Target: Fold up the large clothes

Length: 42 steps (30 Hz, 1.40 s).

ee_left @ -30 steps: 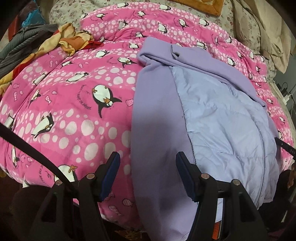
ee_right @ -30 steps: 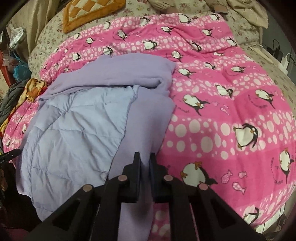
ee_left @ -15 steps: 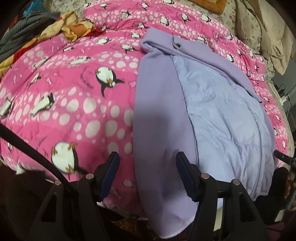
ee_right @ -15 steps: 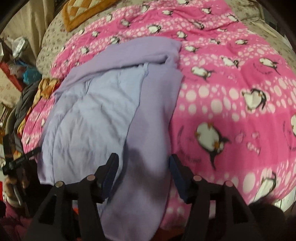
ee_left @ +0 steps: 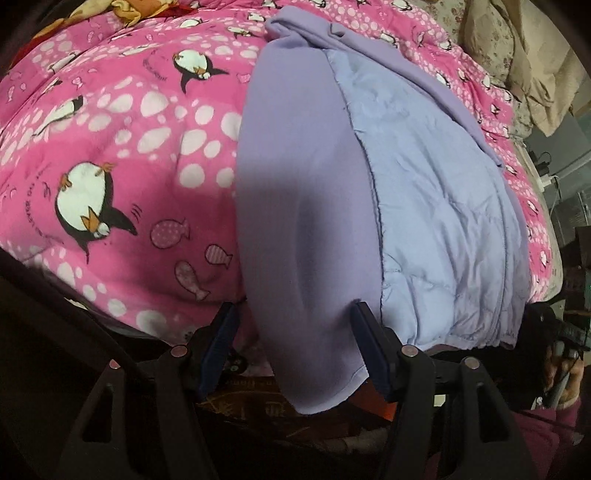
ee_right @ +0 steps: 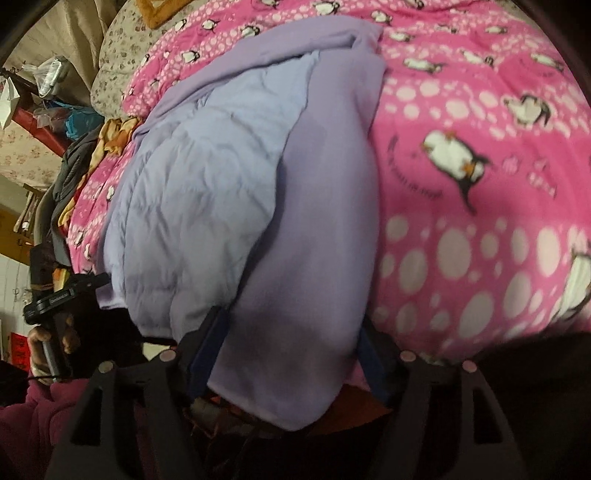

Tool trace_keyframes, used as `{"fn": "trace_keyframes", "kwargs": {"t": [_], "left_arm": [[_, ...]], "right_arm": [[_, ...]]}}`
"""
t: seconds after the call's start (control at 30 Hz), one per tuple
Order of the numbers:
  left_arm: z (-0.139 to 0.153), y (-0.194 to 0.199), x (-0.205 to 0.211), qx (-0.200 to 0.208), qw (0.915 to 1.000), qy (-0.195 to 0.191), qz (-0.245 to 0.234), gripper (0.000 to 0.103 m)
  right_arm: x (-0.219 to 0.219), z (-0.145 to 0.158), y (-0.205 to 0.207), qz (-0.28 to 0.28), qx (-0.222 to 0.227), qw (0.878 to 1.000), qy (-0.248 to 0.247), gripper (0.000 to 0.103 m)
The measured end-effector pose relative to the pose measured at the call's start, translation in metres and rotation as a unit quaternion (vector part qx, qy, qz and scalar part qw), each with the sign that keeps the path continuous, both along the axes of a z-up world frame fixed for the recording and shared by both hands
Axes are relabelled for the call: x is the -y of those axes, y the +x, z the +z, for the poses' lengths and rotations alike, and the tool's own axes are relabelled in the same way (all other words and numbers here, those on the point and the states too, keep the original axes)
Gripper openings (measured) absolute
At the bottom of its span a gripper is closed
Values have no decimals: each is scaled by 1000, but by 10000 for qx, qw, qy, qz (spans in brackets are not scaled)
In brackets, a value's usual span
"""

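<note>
A large lilac garment with a pale blue quilted lining lies spread on a pink penguin bedspread. Its near hem hangs over the bed's front edge. My left gripper is open, its fingers on either side of the hanging purple hem. In the right wrist view the same garment and lining fill the middle. My right gripper is open, its fingers straddling the other hanging purple hem. Neither gripper is closed on the cloth.
A pile of other clothes lies at one side of the bed. Beige bedding lies at the head end. An orange cushion is at the far end. The other gripper and hand show beside the bed.
My right gripper opened from shut. Both grippers dropped lower and moved in toward the front bed edge, so each now straddles a hanging hem corner.
</note>
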<state>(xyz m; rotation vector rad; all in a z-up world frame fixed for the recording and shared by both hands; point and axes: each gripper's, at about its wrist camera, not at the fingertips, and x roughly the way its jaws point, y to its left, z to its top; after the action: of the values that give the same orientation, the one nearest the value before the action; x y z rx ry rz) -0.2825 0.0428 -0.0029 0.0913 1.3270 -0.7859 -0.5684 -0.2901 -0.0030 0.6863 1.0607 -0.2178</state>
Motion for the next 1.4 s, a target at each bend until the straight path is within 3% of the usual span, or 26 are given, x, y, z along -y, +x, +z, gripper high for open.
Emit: {"fn": "trace_keyframes", "kwargs": {"t": [0.1, 0.23, 0.27, 0.3, 0.33, 0.37, 0.43, 0.57, 0.7, 0.8, 0.97, 1.1, 1.4], "left_arm": [[0, -3, 3, -139, 9998, -93, -88, 34], [-6, -5, 4, -187, 9996, -178, -65, 34], [-6, -5, 3, -231, 9995, -218, -44, 32], [-6, -5, 3, -271, 9993, -261, -66, 19], [-6, -3, 5, -300, 9991, -279, -134, 10], [-4, -4, 5, -271, 9991, -271, -203, 0], [3, -5, 1, -179, 9989, -368, -217, 0], [36, 6, -16, -342, 9928, -1146, 21, 0], [93, 25, -23, 247, 9845, -1726, 174, 0], [127, 45, -14, 657, 9792, -1899, 282, 0], [166, 95, 25, 1126, 9697, -2138, 364, 0], [176, 136, 76, 1311, 9692, -2055, 348, 0], [126, 235, 181, 1032, 9829, -1468, 415, 0]], "right_arm": [[-8, -4, 0, 183, -56, 9997, 120, 72], [-19, -6, 0, 365, 197, 9990, 176, 73], [-20, -9, 0, 283, 244, 9991, 214, 72], [-21, -13, 1, 211, 246, 9991, 263, 70], [-23, -15, 2, 219, 210, 9993, 222, 60], [-26, -12, 3, 285, 225, 9993, 129, 41], [-30, 3, 4, 483, 544, 9974, 19, 14], [-32, 37, 6, 646, 1057, 9920, -246, 14], [-12, 81, 13, 553, 1835, 9810, -296, 14], [11, 105, 23, 380, 2274, 9720, -449, 14], [47, 130, 58, -49, 2582, 9624, -843, 14], [87, 138, 97, -400, 2662, 9581, -979, 14], [176, 96, 181, -964, 2025, 9732, -514, 14]]}}
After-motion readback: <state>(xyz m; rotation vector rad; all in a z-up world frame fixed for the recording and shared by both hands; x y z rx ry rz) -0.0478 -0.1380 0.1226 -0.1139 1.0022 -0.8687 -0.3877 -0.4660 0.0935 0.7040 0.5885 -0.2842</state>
